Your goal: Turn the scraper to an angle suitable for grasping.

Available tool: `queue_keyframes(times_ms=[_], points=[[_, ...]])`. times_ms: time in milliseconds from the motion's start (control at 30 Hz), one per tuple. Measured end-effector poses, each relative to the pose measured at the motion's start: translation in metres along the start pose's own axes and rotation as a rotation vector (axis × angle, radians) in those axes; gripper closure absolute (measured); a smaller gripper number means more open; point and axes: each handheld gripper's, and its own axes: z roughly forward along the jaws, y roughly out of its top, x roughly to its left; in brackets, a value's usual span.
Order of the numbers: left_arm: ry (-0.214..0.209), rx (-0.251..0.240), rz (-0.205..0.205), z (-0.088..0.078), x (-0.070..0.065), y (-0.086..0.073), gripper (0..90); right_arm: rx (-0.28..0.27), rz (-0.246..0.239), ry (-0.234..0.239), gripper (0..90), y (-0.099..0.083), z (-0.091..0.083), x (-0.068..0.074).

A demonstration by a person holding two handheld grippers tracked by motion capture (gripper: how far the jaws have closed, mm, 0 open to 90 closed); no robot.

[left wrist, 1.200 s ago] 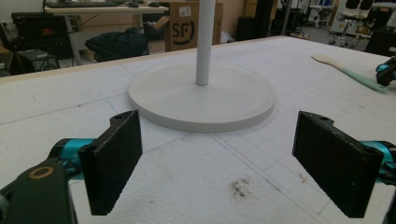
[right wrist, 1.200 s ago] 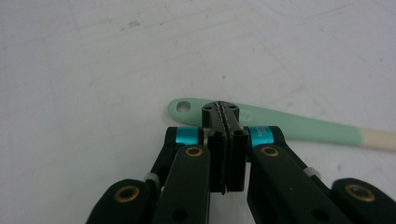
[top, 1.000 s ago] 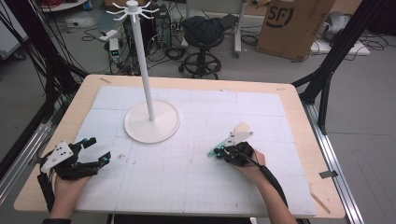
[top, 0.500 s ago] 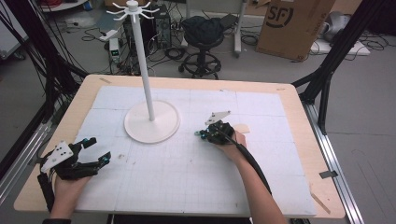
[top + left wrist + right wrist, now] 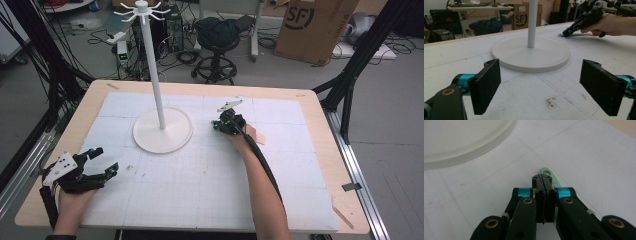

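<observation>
A white stand (image 5: 162, 134) with a tall pole and hooked top rises from a round base (image 5: 531, 53) left of the mat's middle. My right gripper (image 5: 216, 125) is shut just right of that base (image 5: 461, 140), tips low on the mat. In the right gripper view its jaws (image 5: 543, 178) meet with nothing between them. A thin pale-green strip with a loop (image 5: 547, 172) lies under and just beyond the tips, also seen flat on the mat (image 5: 574, 35). My left gripper (image 5: 106, 160) rests open at the front left, its wide-apart jaws (image 5: 549, 87) facing the stand.
A white gridded mat (image 5: 210, 175) covers the wooden table (image 5: 320, 165). A small tan piece (image 5: 256, 135) lies beside my right wrist. Past the far edge are a stool (image 5: 217, 45), a cardboard box (image 5: 312, 25) and floor cables.
My right hand has slid its shut gripper away from me and to the left, from the right-middle of the mat up beside the stand's base. The left gripper has stayed put.
</observation>
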Motion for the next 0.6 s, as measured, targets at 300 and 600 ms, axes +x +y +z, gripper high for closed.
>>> queue_keyframes(times_ms=[300, 600], points=[[-0.005, -0.003, 0.005, 0.0, -0.001, 0.0, 18.1, -0.032, 0.055, 0.045, 87.4, 0.002, -0.007, -0.012], [-0.009, -0.001, 0.01, 0.0, -0.001, 0.0, 16.6, -0.179, 0.042, 0.094, 67.0, -0.017, -0.088, -0.026]])
